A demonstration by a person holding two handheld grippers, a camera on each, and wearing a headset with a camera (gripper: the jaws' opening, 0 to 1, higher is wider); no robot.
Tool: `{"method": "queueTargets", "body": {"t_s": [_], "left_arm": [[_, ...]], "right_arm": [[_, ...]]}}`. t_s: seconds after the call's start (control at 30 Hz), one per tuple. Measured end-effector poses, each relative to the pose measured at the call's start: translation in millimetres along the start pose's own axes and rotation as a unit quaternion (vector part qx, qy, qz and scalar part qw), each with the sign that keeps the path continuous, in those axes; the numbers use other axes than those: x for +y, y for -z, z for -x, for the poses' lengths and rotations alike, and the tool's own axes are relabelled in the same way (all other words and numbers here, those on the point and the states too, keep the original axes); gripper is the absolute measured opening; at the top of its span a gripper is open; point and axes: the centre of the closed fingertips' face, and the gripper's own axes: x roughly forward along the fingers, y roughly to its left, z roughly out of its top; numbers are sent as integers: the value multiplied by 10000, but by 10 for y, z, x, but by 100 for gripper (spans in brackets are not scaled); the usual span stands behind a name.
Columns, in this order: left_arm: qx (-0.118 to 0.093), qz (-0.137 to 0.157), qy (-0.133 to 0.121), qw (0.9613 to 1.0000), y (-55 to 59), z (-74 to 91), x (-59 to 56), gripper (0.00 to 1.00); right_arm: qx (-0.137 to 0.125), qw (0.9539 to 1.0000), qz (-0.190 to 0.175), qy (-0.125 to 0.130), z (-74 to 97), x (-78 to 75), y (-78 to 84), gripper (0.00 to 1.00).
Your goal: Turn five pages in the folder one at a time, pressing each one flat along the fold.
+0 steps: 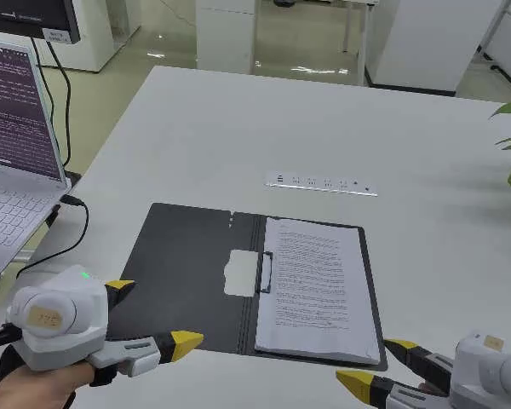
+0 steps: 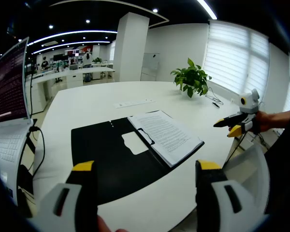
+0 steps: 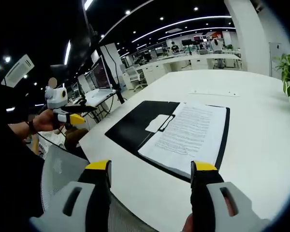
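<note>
Folder (image 1: 187,273), black, open at frame centre, top page (image 1: 311,277) lying flat on its right half; left gripper (image 1: 153,313) lower left, right gripper (image 1: 376,362) lower right, both wide and empty; first turn seemingly pending, needing one claw to pinch that page's free edge.

white table (image 1: 238,128), glossy floor (image 1: 166,43), white pillar (image 2: 130,46), window blinds (image 2: 232,53), ceiling strip lights (image 3: 183,21)
</note>
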Motion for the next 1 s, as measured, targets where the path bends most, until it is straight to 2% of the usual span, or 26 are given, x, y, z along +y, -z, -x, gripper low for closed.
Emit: {"method": "queueTargets", "body": {"t_s": [1.0], "left_arm": [[-6, -32, -26, 10000, -12, 22, 7, 83]], "right_arm": [[-24, 10000, -10, 27, 10, -25, -3, 65]]}}
